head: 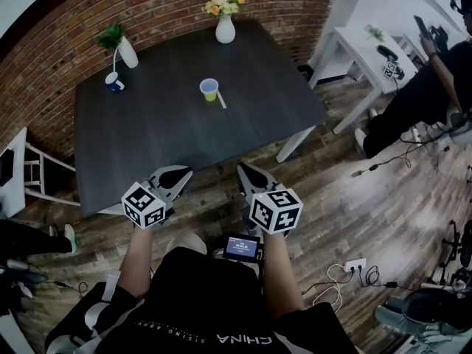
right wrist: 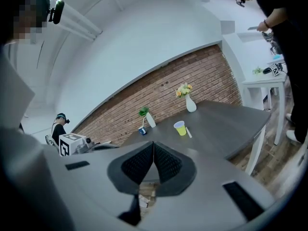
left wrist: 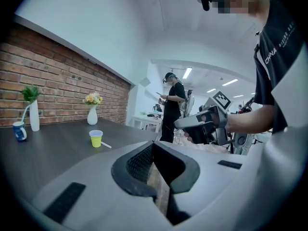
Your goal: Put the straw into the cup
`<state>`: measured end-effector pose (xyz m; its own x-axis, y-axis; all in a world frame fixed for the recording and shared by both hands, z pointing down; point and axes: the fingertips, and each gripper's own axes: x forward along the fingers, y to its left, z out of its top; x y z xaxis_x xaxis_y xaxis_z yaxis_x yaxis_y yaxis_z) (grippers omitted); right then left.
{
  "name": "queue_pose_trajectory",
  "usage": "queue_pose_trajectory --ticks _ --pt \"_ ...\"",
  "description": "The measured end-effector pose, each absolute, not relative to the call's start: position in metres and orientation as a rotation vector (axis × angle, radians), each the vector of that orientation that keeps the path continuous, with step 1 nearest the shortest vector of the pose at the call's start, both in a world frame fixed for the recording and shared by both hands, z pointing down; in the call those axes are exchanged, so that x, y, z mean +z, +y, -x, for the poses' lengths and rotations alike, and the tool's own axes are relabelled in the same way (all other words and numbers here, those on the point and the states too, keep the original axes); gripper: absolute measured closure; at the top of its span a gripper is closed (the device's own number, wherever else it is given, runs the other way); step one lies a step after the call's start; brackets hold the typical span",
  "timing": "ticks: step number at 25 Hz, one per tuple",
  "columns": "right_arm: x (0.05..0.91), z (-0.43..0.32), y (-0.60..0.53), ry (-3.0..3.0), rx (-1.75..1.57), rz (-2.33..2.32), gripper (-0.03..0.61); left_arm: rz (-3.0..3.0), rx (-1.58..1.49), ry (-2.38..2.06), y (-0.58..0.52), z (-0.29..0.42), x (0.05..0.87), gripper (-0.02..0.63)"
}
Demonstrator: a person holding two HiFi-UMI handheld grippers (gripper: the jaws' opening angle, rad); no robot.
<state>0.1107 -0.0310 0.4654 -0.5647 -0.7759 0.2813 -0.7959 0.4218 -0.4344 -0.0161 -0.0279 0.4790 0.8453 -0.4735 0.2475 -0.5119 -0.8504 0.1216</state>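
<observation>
A yellow-green cup [head: 209,89] stands upright near the middle of the dark table [head: 162,146], with a white straw [head: 220,99] lying flat beside it on its right. The cup [left wrist: 96,138] and straw [left wrist: 106,145] show small and far off in the left gripper view, and the cup [right wrist: 180,127] with the straw [right wrist: 188,133] likewise in the right gripper view. My left gripper [head: 180,172] and right gripper [head: 243,172] hover side by side at the table's near edge, well short of the cup. Both are shut and hold nothing.
On the table's far side stand a white vase of flowers [head: 225,28], a white vase with a green plant [head: 127,51] and a blue mug [head: 114,82]. A brick wall [head: 88,21] backs the table. A white side table [head: 369,57] and a standing person [head: 428,87] are at the right.
</observation>
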Motion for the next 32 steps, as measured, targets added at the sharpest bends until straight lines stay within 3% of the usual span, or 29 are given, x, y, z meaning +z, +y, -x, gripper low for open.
queue_pose_trajectory --ticks 18,32 --pt "0.477 -0.124 -0.146 -2.543 0.798 -1.469 0.571 -2.822 0.268 -0.699 -0.155 0.003 0.492 0.611" --pt "0.482 -0.085 -0.231 -2.534 0.713 -1.361 0.571 -2.828 0.301 -0.603 -0.247 0.017 0.503 0.611"
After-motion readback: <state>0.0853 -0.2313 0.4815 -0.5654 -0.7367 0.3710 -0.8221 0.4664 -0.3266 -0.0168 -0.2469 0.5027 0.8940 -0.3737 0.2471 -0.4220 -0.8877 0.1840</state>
